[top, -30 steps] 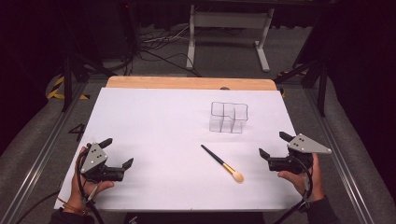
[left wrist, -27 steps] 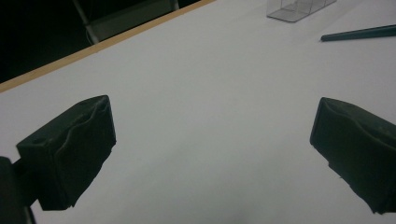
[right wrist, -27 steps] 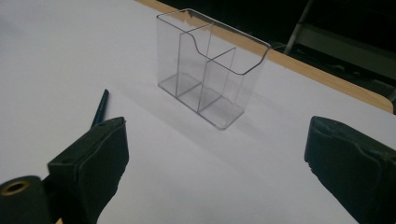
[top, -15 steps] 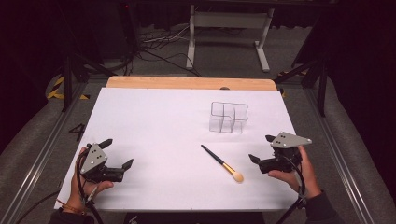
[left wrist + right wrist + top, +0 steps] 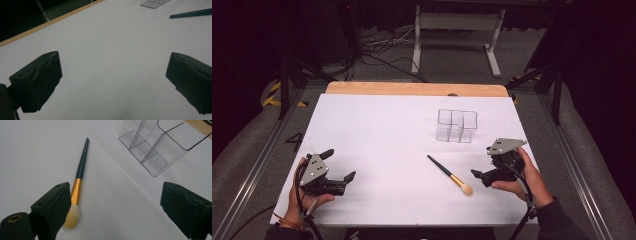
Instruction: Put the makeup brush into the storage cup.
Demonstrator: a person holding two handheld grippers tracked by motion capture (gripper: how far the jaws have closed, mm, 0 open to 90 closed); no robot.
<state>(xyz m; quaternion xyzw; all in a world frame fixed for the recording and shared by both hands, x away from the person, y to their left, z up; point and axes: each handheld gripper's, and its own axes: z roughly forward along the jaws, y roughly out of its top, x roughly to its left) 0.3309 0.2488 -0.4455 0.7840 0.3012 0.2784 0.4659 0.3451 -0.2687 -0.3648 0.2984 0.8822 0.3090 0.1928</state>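
Note:
A makeup brush (image 5: 449, 175) with a dark handle, gold ferrule and pale bristles lies flat on the white table sheet (image 5: 387, 130), bristles toward me. Behind it stands a clear plastic organizer (image 5: 456, 125) with several empty compartments. My right gripper (image 5: 482, 162) is open just right of the bristles and points left at them. In the right gripper view the brush (image 5: 80, 170) lies beside the left jaw, outside the gap, and the organizer (image 5: 160, 147) is at the upper right. My left gripper (image 5: 339, 165) rests open at the front left, holding nothing.
The wooden table edge (image 5: 412, 89) runs along the far side. Beyond it are a white stand (image 5: 457, 30) and cables on the floor. In the left gripper view the brush handle (image 5: 192, 13) lies far off at the upper right.
My right gripper has moved left and a little forward, closing in on the brush's bristle end. The left gripper, brush and organizer have stayed put.

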